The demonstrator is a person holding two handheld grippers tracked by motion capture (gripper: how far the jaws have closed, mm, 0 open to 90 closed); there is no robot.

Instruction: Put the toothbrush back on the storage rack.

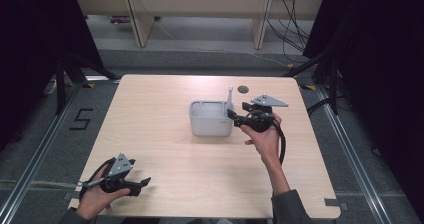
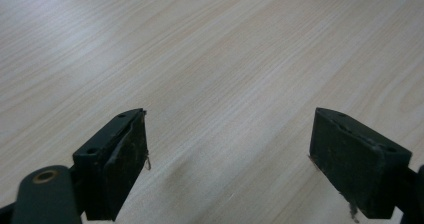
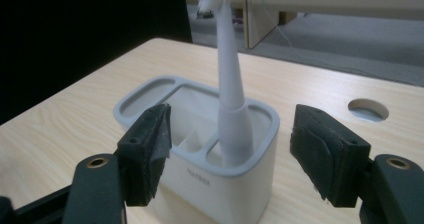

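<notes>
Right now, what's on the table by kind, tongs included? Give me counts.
Holder: 1, light grey, with compartments
Toothbrush: 1, white, upright in a compartment of the holder
Tongs: 2, left open over bare table, right open beside the holder
Total: 4

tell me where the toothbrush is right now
The toothbrush stands upright in the near-corner slot of the white holder at mid-table; in the high view it is at the holder's right end, beside the open right gripper.
</notes>
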